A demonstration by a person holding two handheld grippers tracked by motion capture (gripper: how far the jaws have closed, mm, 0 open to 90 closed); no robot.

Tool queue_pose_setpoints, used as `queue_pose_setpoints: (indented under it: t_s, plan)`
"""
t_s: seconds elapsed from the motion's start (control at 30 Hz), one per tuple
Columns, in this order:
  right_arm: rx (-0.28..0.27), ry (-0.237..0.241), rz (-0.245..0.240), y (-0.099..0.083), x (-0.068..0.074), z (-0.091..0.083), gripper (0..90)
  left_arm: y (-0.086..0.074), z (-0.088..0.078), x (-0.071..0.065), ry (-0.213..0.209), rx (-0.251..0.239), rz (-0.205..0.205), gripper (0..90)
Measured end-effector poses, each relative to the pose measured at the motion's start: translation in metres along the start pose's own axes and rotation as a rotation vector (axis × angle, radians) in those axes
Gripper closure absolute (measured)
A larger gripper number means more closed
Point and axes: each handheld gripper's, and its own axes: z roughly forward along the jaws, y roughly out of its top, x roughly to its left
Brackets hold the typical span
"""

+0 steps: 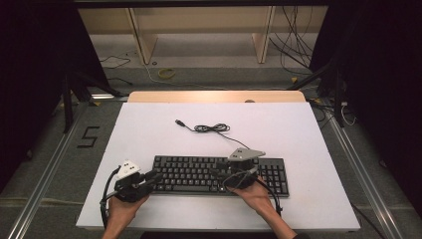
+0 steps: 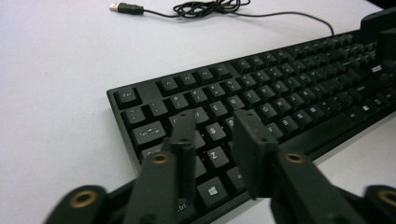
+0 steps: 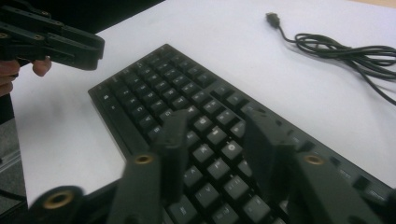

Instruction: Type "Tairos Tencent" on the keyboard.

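- Black keyboard point(image 1: 219, 175) lies flat on white table top point(image 1: 149, 134), near the person's edge, long side running left-right in high view.
- Its thin black cable point(image 1: 211, 128) runs off the back edge, bunched in a loose coil behind the kbd; USB plug point(image 1: 179, 122) lies free on the white surface, well apart from the kbd.
- Left gripper point(image 1: 149, 178) held in left hand point(image 1: 122, 209) at the kbd's left end. In left gripper view its two jaws stand apart w/ a gap, over the left-side letter keys, nothing between them. Whether the tips touch the keys: can't tell.
- Right gripper point(image 1: 221, 175) in right hand point(image 1: 256, 194), over the kbd's right-centre, grey three-cornered plate on top. In right gripper view jaws also apart, hanging over the key rows, nothing clamped; contact w/ keys can't tell.
- Right gripper view also shows the left gripper at top left, beyond the kbd's far end.
- Wooden strip point(image 1: 216, 96) along table's far edge; loose cables point(image 1: 293, 45) on floor behind.
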Motion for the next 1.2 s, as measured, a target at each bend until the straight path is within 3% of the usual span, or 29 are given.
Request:
queue_pose_setpoints:
  t_s: [0.13,0.17,0.37,0.73,1.2]
  plan:
    - [0.014,0.006,0.007,0.003,0.001,0.009,73.5,-0.001,0.002,0.003,0.008,0.034,0.008,80.2]
    - [0.024,0.007,0.009,0.005,0.002,0.015,78.9,-0.001,0.003,0.003,0.008,0.041,0.006,84.7]
    - [0.042,0.014,0.003,0.012,0.006,0.030,89.4,-0.003,0.007,0.007,0.016,0.079,0.011,88.8]
    - [0.100,0.018,-0.011,0.020,0.014,0.067,90.0,-0.004,0.011,0.013,0.028,0.119,0.003,88.9]
    - [0.139,0.015,-0.012,0.023,0.020,0.089,90.0,-0.004,0.014,0.013,0.031,0.148,0.009,88.9]
